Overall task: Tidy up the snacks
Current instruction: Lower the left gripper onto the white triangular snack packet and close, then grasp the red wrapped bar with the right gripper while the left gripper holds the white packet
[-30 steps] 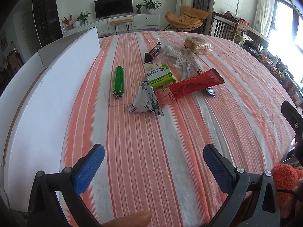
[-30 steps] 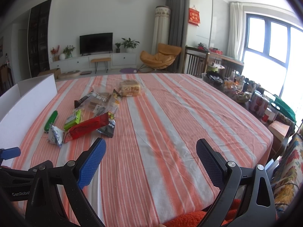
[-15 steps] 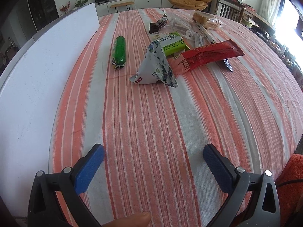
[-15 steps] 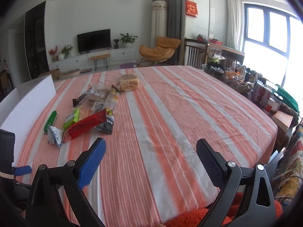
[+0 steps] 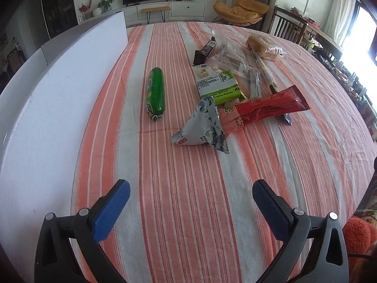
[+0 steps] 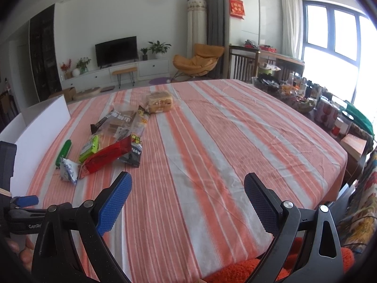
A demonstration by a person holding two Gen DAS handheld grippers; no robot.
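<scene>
Striped in orange, white and grey, the cloth-covered worktop (image 5: pixel 188 165) fills both views, with a living room behind it: a dark television (image 6: pixel 116 50) on a low white cabinet and an orange lounge chair (image 6: pixel 196 60).

Since a second ago the left gripper (image 5: pixel 191 199) has pushed in over the worktop and tipped downward, so the snack pile looks larger and sits lower in its view; the fingertip that showed at the bottom edge of that view is gone. Its jaws stand wide apart with nothing between them, as before. The right gripper (image 6: pixel 187 194) has barely shifted, and its jaws are likewise spread and empty above bare cloth.

The snacks have not moved. A green sausage-shaped pack (image 5: pixel 155 93) lies apart on the left. Next to it, a blue-and-white floral pouch (image 5: pixel 203 126) touches a long red packet (image 5: pixel 266 109), which overlaps a light green packet (image 5: pixel 218 83). Beyond them lie a dark brown bar (image 5: pixel 204 51), clear wrappers and a wrapped bread loaf (image 5: pixel 262 46).

A white board (image 5: pixel 54 99) stands along the left edge; its lower end is cut off. In the right wrist view the left gripper is only partly seen at the left border, with part of a hand (image 6: pixel 22 251) below it. Print on the packets is too small to read.
</scene>
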